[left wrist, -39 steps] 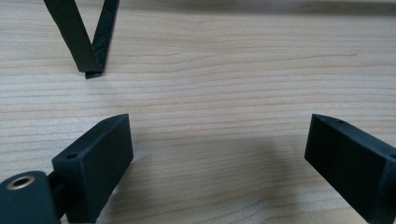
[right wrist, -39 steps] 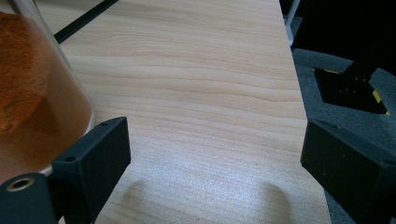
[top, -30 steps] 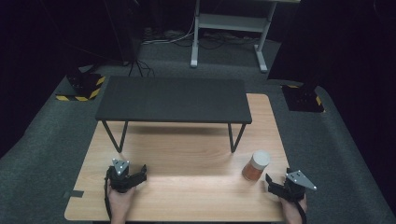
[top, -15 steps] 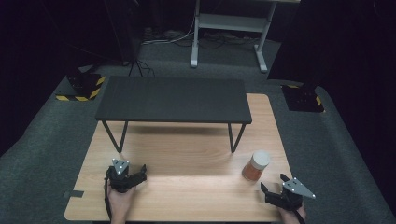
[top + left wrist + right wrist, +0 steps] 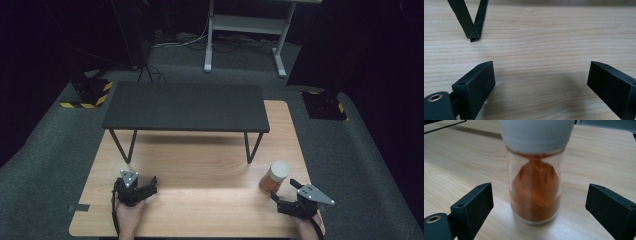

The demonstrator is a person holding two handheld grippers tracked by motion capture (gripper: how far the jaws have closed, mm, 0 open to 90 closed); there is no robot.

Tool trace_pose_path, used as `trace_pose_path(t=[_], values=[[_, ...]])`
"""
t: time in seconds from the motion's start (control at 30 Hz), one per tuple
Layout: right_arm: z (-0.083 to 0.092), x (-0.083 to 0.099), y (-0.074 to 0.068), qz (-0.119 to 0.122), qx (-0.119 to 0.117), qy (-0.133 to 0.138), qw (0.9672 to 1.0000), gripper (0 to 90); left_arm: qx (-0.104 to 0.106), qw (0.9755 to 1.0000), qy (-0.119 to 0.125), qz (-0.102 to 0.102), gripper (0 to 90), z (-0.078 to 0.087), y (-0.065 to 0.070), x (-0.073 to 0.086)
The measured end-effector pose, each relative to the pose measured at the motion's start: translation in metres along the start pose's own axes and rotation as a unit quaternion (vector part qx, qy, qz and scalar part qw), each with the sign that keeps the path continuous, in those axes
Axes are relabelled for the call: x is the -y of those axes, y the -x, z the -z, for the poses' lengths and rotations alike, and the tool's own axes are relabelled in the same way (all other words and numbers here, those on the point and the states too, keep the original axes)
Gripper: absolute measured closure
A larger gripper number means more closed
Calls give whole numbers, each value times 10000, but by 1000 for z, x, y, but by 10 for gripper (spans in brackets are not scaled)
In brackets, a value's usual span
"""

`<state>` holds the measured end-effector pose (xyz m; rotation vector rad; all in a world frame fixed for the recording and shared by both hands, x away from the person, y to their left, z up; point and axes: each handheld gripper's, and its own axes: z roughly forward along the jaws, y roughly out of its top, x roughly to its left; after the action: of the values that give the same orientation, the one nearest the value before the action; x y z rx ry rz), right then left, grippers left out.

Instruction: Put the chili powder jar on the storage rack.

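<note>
- I count one jar (image 5: 274, 177) of orange powder, upright at the table's (image 5: 200, 170) right front.
- One black shelf (image 5: 185, 106) stands behind.
- My two grippers, left gripper (image 5: 146, 187) and right gripper (image 5: 282, 196), gape empty; the right's jaws flank the jar, apart.

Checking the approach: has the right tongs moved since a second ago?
Yes. The right tongs slid back toward the table's near edge, away from the spice jar.

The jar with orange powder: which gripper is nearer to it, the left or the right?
Right. The right gripper sits just in front of the jar, jaws open and aimed at it, not touching. The left gripper rests far across the table, near the shelf leg.
</note>
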<state>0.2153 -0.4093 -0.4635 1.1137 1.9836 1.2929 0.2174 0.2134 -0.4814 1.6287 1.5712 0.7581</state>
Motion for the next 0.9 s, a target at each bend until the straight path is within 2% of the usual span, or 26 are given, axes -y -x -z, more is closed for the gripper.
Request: trace_pose_path(t=[0.4, 0.9], values=[[-21, -23, 7, 13, -93, 60, 9999, 93, 2, 10000, -1, -5, 81, 0, 0, 0], [-34, -30, 15, 1, -304, 8, 9995, 184, 13, 10000, 13, -5, 81, 0, 0, 0]])
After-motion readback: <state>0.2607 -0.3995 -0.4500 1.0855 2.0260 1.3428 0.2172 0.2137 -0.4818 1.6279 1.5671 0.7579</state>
